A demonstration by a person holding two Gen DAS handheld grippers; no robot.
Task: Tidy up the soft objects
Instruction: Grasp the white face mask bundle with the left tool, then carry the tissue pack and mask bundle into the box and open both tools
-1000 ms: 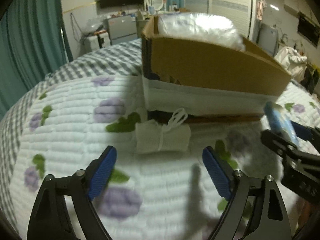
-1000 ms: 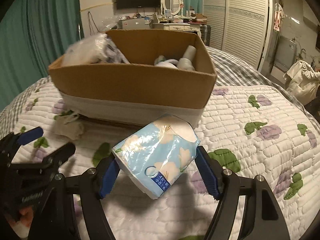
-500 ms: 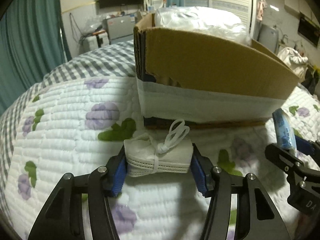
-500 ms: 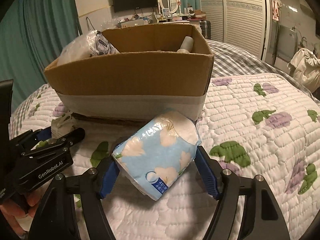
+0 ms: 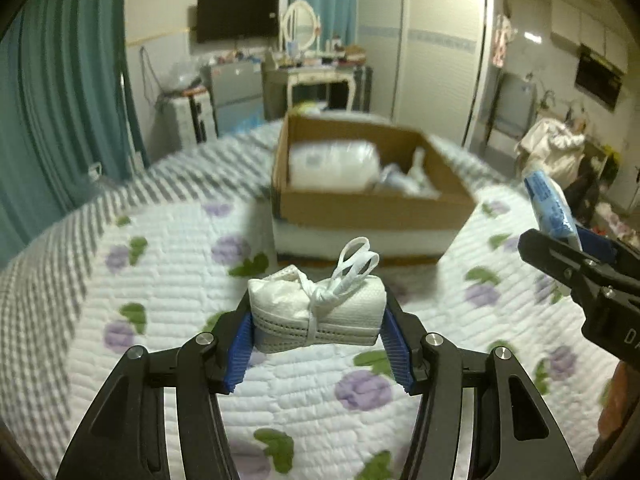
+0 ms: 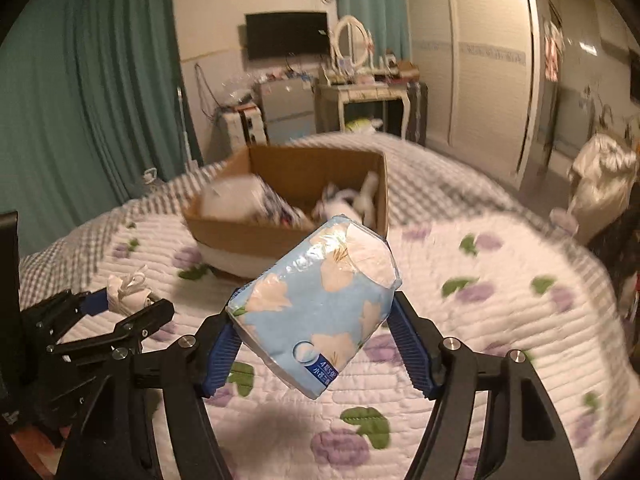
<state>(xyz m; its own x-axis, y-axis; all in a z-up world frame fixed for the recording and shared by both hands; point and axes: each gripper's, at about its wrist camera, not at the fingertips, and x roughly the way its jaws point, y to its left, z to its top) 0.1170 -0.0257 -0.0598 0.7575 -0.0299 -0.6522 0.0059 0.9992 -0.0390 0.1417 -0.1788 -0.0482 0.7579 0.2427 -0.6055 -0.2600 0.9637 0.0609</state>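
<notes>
My left gripper (image 5: pixel 318 332) is shut on a white bundle of face masks (image 5: pixel 320 312) tied with their straps, held above the quilt. My right gripper (image 6: pixel 316 328) is shut on a blue floral tissue pack (image 6: pixel 316 304), also lifted. An open cardboard box (image 5: pixel 372 204) sits on the bed ahead of both, holding a clear plastic bag of white stuff (image 5: pixel 332 164) and other soft items. The box also shows in the right wrist view (image 6: pixel 288 236). The tissue pack shows at the right edge of the left wrist view (image 5: pixel 552 208), and the mask bundle at the left of the right wrist view (image 6: pixel 128 288).
The bed has a white quilt with purple flowers (image 5: pixel 160 280) and a grey checked blanket behind (image 6: pixel 432 184). Teal curtains (image 5: pixel 60 100) hang at left. A dresser with a mirror (image 5: pixel 316 76), a TV and wardrobe doors stand beyond the bed.
The left gripper closed on the mask bundle and lifted it off the quilt. Both grippers rose and pulled back from the box, so its inside now shows.
</notes>
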